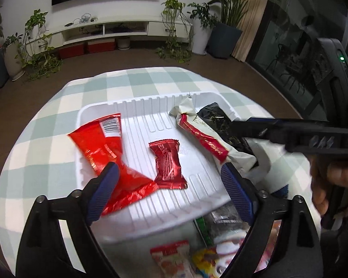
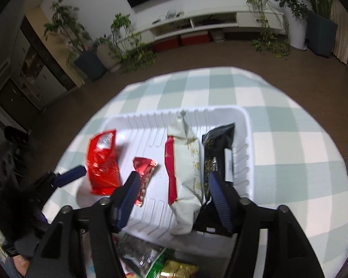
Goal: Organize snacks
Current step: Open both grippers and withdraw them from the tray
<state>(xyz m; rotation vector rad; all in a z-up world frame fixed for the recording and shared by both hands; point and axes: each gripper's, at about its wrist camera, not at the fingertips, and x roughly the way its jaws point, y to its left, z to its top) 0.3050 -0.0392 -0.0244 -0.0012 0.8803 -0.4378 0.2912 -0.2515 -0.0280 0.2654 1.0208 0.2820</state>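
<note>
Holding four packets: white tray on checked cloth — two red, one cream, one black. Left gripper and right gripper both open, empty.

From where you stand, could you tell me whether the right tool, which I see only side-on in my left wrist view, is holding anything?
Observer: No. The right tool is open over the near end of the white ribbed plastic tray, and its pads are not pressing on anything.
Operator: How does the black foil packet lie beneath it?
Observer: The black foil packet lies lengthwise along the tray's wall, on the right of that view. It is right beside the cream-and-red packet.
Operator: Is there anything in the pile nearer us that I cannot see?
Observer: Yes, a gold foil packet lies at the bottom edge of the right wrist view.
</note>
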